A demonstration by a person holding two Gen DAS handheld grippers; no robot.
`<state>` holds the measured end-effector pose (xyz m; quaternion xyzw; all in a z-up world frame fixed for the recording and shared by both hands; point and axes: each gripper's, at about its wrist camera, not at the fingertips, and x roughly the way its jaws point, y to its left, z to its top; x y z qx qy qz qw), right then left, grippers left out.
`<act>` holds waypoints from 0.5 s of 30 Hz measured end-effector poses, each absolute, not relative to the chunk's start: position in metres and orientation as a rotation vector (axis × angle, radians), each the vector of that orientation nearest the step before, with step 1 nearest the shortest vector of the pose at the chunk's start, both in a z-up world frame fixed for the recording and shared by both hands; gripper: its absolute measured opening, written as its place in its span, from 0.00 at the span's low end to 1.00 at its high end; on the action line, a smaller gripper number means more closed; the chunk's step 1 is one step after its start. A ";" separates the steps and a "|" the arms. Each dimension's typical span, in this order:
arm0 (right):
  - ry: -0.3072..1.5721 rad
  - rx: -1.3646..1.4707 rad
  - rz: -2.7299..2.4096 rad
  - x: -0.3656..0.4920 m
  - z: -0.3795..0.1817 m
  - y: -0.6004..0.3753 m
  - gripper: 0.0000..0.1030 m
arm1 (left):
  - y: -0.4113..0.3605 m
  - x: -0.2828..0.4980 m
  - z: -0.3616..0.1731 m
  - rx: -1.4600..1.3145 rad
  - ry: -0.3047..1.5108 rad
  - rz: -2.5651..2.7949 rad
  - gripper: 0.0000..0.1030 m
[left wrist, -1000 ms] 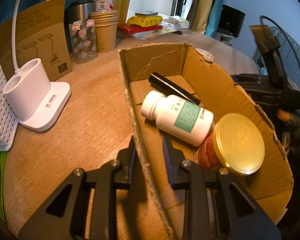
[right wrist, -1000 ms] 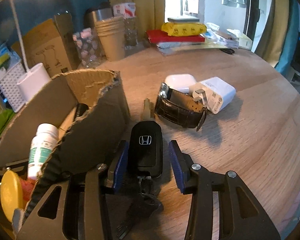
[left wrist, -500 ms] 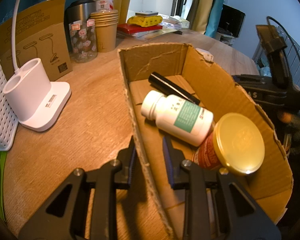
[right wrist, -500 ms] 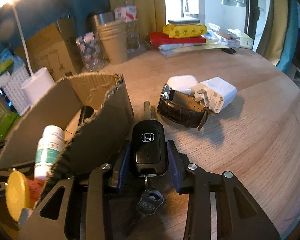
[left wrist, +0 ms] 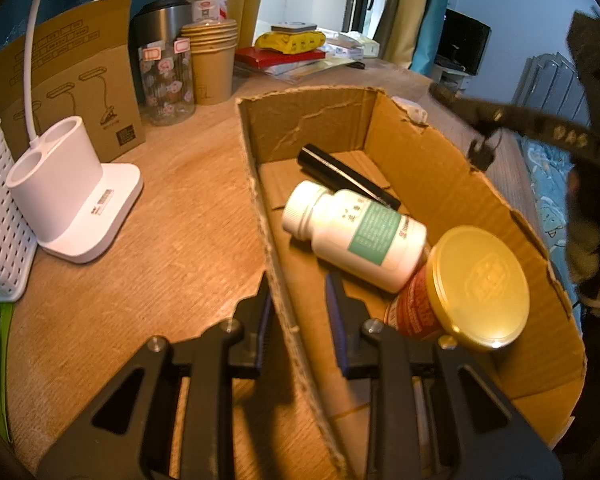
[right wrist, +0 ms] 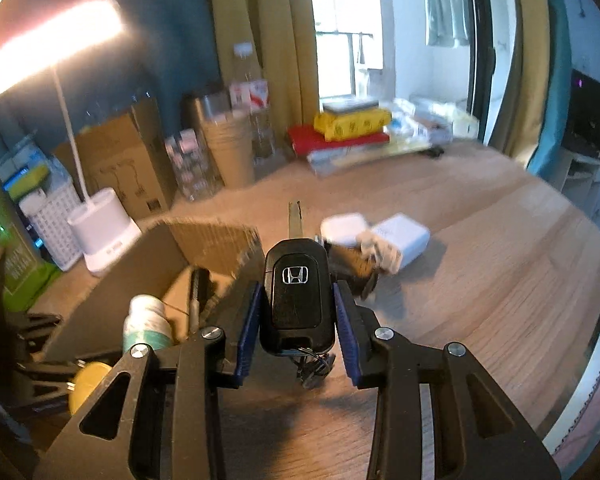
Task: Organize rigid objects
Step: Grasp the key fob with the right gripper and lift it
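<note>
My right gripper (right wrist: 298, 312) is shut on a black Honda car key (right wrist: 298, 296), held above the table with the blade pointing away and small keys dangling below. The open cardboard box (left wrist: 416, 168) holds a white pill bottle (left wrist: 356, 236), a gold-lidded red jar (left wrist: 476, 284) and a black pen (left wrist: 344, 174). My left gripper (left wrist: 300, 312) is shut on the box's left wall (left wrist: 276, 280). The box (right wrist: 216, 240) lies just left of the key in the right wrist view. The right gripper shows at the left wrist view's right edge (left wrist: 532, 128).
On the table right of the box lie a brown watch (right wrist: 350, 266), a white charger (right wrist: 400, 240) and a white earbud case (right wrist: 344, 226). A white lamp base (left wrist: 68, 204), a white basket (left wrist: 0, 216), paper cups (left wrist: 212, 64), a glass jar and books stand at the back.
My right gripper has closed on the car key and lifted it off the table, up beside the box. My left gripper has stayed clamped on the box wall.
</note>
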<state>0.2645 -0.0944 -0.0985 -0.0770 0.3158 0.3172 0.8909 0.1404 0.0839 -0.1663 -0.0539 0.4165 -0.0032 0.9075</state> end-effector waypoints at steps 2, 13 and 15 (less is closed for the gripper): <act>0.622 -0.160 0.666 0.256 -0.086 -0.095 0.37 | 0.084 0.141 -0.166 -0.111 0.860 -0.007 0.26; 0.513 -0.175 0.758 0.224 -0.041 -0.073 0.37 | 0.084 0.140 -0.167 -0.112 0.860 -0.008 0.26; 0.503 -0.183 0.774 0.219 -0.037 -0.068 0.37 | 0.084 0.141 -0.166 -0.113 0.860 -0.008 0.26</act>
